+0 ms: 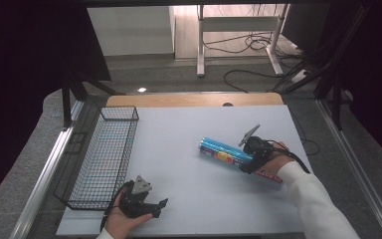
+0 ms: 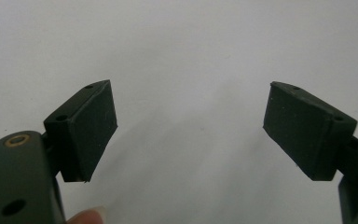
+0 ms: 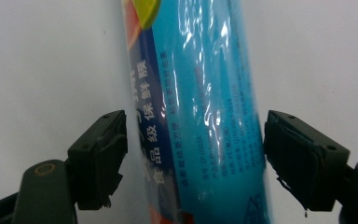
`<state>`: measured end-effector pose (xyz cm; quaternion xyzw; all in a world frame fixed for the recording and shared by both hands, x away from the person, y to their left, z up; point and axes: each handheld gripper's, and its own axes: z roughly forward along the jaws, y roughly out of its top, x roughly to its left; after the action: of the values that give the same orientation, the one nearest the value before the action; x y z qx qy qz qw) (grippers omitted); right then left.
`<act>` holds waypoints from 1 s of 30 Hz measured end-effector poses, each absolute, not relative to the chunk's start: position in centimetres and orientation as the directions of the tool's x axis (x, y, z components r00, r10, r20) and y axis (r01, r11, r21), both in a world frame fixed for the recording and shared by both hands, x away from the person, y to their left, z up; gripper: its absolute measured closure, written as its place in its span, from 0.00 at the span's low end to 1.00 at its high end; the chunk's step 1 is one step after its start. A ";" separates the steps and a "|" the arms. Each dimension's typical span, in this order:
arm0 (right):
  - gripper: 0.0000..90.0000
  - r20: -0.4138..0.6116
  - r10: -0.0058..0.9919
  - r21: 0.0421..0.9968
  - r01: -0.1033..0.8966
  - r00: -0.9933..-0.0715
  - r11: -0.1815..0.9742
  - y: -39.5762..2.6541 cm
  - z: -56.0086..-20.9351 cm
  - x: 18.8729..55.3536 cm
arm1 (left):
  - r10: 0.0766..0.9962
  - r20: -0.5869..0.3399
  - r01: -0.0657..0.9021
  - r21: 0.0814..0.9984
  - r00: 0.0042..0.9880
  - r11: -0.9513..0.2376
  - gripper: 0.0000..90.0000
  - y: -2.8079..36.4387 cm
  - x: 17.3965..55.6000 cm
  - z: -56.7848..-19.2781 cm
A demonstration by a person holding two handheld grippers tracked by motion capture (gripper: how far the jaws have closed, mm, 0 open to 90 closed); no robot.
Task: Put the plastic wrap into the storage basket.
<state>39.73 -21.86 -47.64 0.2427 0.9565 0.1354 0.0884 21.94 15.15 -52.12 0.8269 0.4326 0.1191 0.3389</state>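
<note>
Blue roll (image 3: 200,112), glossy wrap, lying flat

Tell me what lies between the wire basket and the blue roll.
Nothing: in the high view, bare white table separates the wire basket from the blue roll.

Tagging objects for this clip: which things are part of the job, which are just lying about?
In the job:
- blue wrapped roll, lying on the table
- right gripper, jaws either side of the roll

Lying about:
- wire basket, at table's left
- left gripper, open over bare table
</note>
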 end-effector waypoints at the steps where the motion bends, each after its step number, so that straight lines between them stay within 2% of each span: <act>1: 0.27 -0.099 0.480 0.273 0.440 -0.872 0.855 -21.8 -48.1 40.0 | 0.796 -0.095 0.635 0.662 0.598 -0.398 0.19 15.1 21.9 -52.1; 5: 0.32 -0.106 0.462 0.227 0.430 -0.881 0.874 -21.9 -48.8 40.3 | 0.794 -0.093 0.637 0.656 0.601 -0.405 0.19 15.1 22.0 -52.2; 14: 0.34 -0.088 0.451 0.220 0.424 -0.888 0.878 -21.8 -48.6 40.5 | 0.796 -0.092 0.638 0.656 0.599 -0.404 0.19 15.0 22.0 -52.2; 18: 0.35 -0.029 0.476 0.234 0.457 -0.879 0.858 -22.0 -48.5 40.7 | 0.795 -0.093 0.638 0.655 0.600 -0.405 0.19 15.0 22.0 -52.3; 24: 0.35 0.028 0.512 0.311 0.494 -0.859 0.812 -22.4 -47.3 40.8 | 0.795 -0.093 0.638 0.655 0.599 -0.405 0.19 15.0 21.9 -52.2; 30: 0.36 0.025 0.559 0.321 0.536 -0.829 0.781 -22.8 -46.6 40.8 | 0.796 -0.092 0.638 0.655 0.599 -0.405 0.19 15.0 21.9 -52.2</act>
<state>40.80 -22.80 -46.62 0.2902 0.9429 0.1594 0.0357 21.91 14.97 -52.22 0.8297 0.4321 0.1182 0.3332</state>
